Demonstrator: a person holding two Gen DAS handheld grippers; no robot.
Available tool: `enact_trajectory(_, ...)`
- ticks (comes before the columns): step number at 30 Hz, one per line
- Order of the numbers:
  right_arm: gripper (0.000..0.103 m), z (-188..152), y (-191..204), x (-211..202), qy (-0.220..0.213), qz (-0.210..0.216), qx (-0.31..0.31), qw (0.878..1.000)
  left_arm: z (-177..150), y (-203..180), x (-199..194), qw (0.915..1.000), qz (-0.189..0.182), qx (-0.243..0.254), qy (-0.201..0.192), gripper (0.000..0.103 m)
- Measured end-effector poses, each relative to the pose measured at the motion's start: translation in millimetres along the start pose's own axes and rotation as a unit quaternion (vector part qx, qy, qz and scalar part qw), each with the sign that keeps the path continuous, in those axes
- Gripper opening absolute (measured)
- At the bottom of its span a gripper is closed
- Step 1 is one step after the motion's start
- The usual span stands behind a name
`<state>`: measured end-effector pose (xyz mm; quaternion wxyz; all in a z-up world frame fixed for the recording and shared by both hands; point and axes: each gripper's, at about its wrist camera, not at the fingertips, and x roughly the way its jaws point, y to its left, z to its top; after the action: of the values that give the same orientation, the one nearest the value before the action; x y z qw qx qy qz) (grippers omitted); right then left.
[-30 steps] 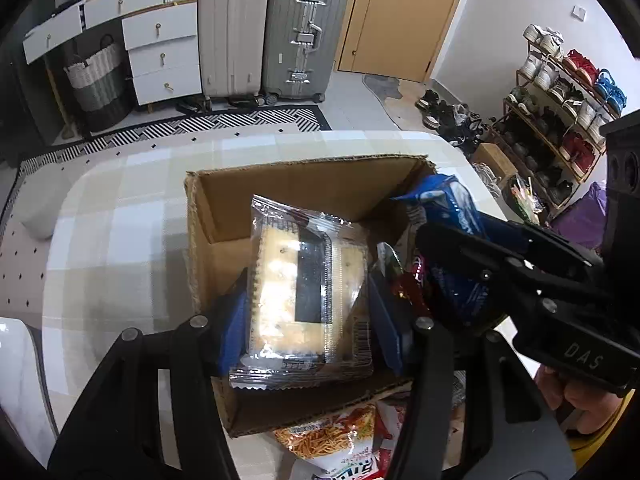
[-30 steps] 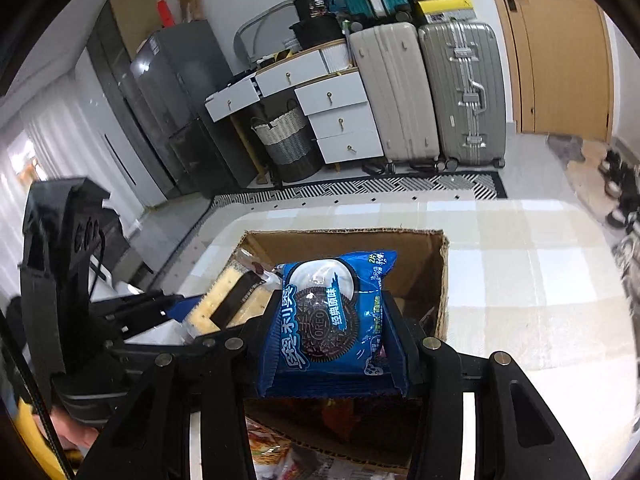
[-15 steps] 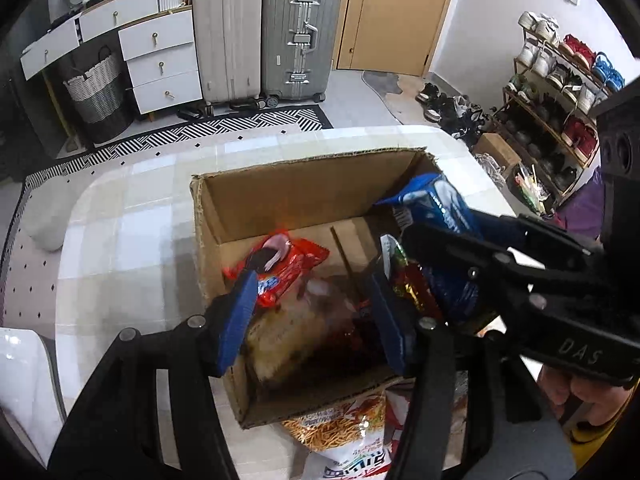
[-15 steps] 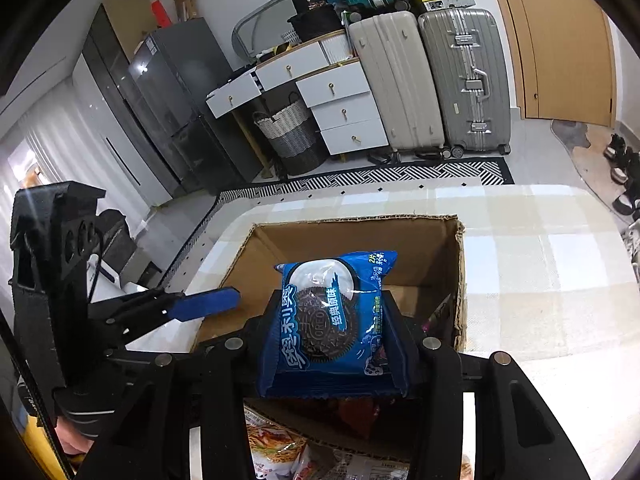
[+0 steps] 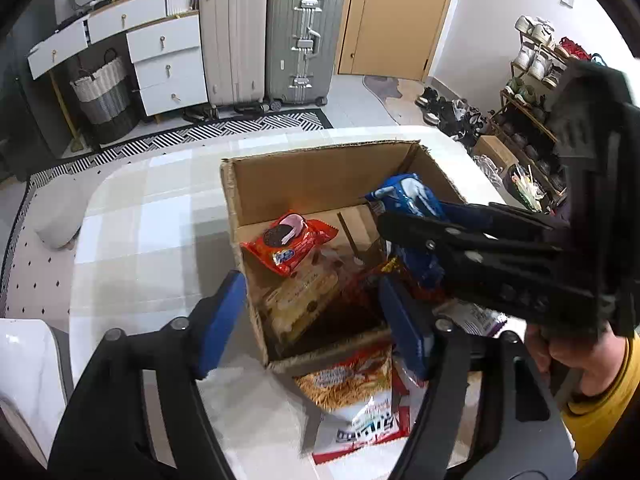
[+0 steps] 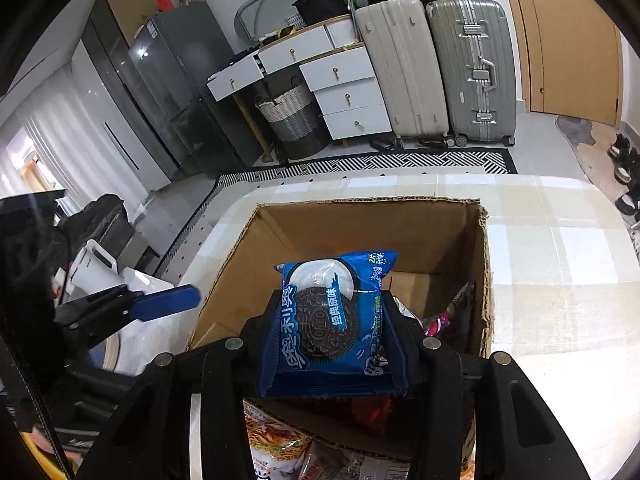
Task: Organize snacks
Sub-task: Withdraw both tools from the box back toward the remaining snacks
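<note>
An open cardboard box (image 5: 320, 176) (image 6: 360, 224) stands on the checked table. Inside lie a red Oreo pack (image 5: 289, 240) and a clear cracker pack (image 5: 300, 300). My left gripper (image 5: 316, 320) is open and empty, above the box's near left corner. My right gripper (image 6: 334, 334) is shut on a blue Oreo pack (image 6: 330, 316) and holds it over the box's near right part; the pack also shows in the left wrist view (image 5: 412, 200).
More snack bags (image 5: 352, 392) (image 6: 276, 448) lie on the table in front of the box. The table edge (image 5: 88, 208) curves at the left. Suitcases (image 5: 272, 36), a drawer unit (image 6: 340, 80) and a shoe rack (image 5: 536, 92) stand on the floor beyond.
My left gripper opened and dropped the cracker pack into the box, then drew back toward me. My right gripper moved slightly forward over the box with the blue Oreo pack.
</note>
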<state>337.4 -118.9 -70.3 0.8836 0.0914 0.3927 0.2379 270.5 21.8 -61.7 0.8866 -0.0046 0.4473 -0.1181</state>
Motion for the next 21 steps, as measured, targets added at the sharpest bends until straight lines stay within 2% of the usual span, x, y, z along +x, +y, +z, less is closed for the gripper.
enact_trajectory(4,0.048,0.5,3.3,2.7,0.006,-0.01,0.002,1.0,-7.7,0.8,-22.2,0.9999,-0.003,-0.004,-0.01,0.074)
enact_trajectory(9,0.049,-0.7,9.7,-5.8,-0.008,-0.04,-0.015,0.999,-16.3,0.4,-49.9,0.9999,0.002,-0.007,-0.015,0.074)
enact_trajectory(12,0.049,-2.5,10.7,-17.9,-0.018,-0.034,-0.008,0.999,-22.0,-3.7,-70.6,0.9997,0.007,-0.006,-0.022,0.076)
enact_trajectory(14,0.049,-5.3,13.5,-32.1,-0.029,-0.026,-0.003,0.999,-26.8,-8.0,-87.2,0.9994,0.01,-0.003,-0.032,0.079)
enact_trajectory(21,0.05,-25.9,36.5,-100.6,-0.083,-0.007,-0.014,0.996,-51.9,-31.0,-148.6,0.9973,0.02,0.005,-0.071,0.079)
